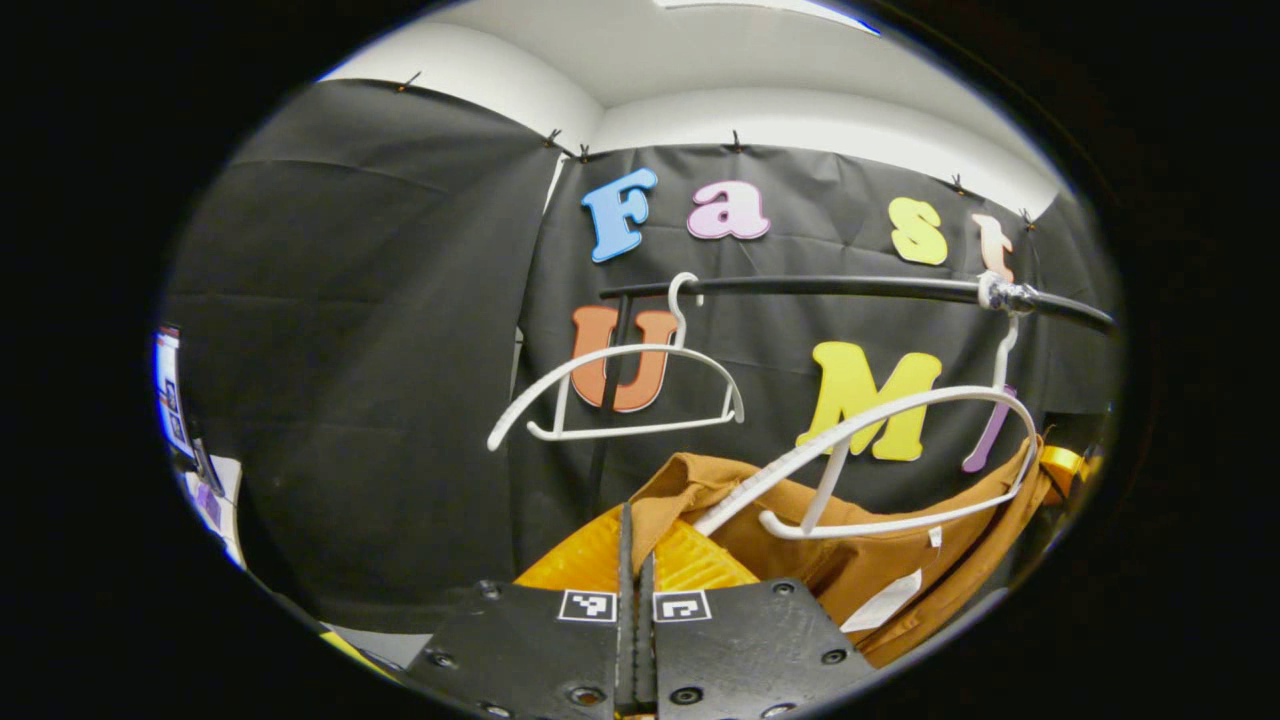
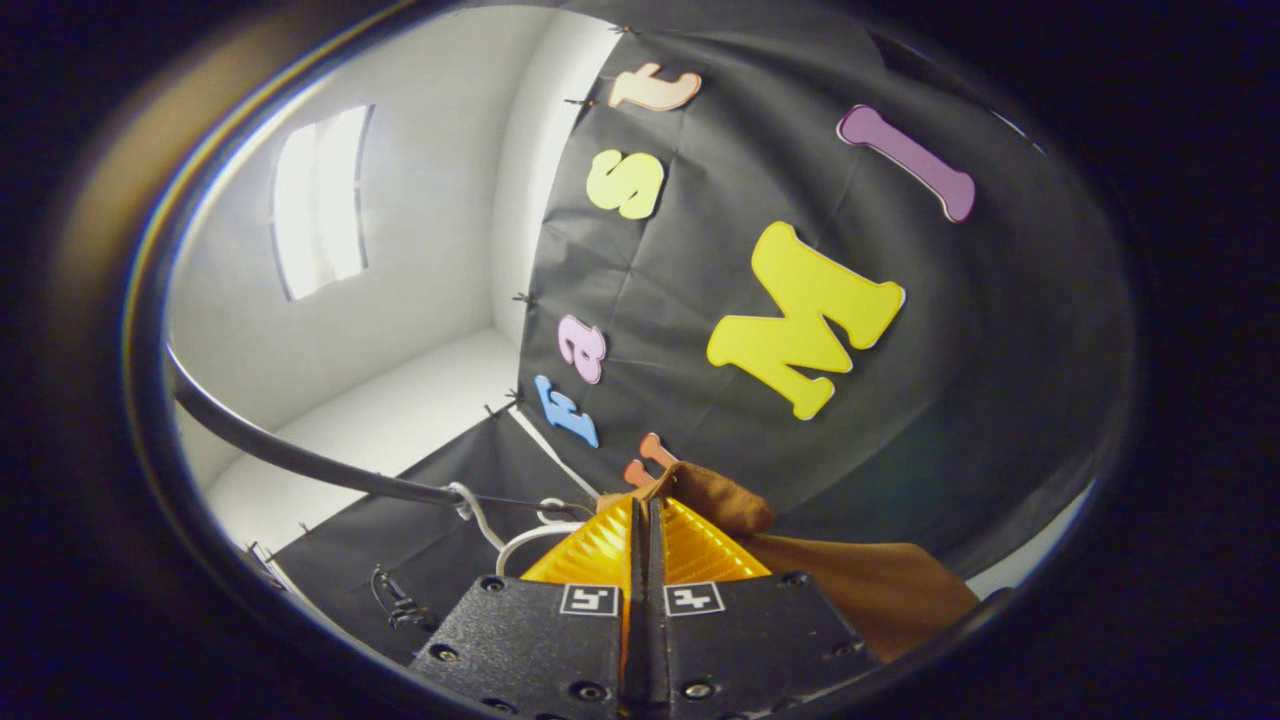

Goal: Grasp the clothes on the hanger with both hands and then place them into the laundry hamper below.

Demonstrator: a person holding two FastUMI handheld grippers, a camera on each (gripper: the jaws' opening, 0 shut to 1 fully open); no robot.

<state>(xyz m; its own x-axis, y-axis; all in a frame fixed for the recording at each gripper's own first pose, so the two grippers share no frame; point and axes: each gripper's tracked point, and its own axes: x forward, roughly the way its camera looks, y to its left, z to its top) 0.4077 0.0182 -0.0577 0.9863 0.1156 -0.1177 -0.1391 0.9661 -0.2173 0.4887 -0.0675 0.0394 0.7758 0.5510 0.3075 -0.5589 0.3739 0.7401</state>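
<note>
- Left hand-held gripper (image 1: 634,560), in the left gripper view, has its orange fingers pressed together on the brown garment (image 1: 880,560).
- Right hand-held gripper (image 2: 645,540), in the right gripper view, is likewise clamped on a fold of that brown cloth, which bunches at its fingertips.
- The garment droops below the black rail (image 1: 850,287), half off a tilted white hanger (image 1: 900,460).
- A bare white hanger (image 1: 620,390) hangs from the same rail, farther back.
</note>
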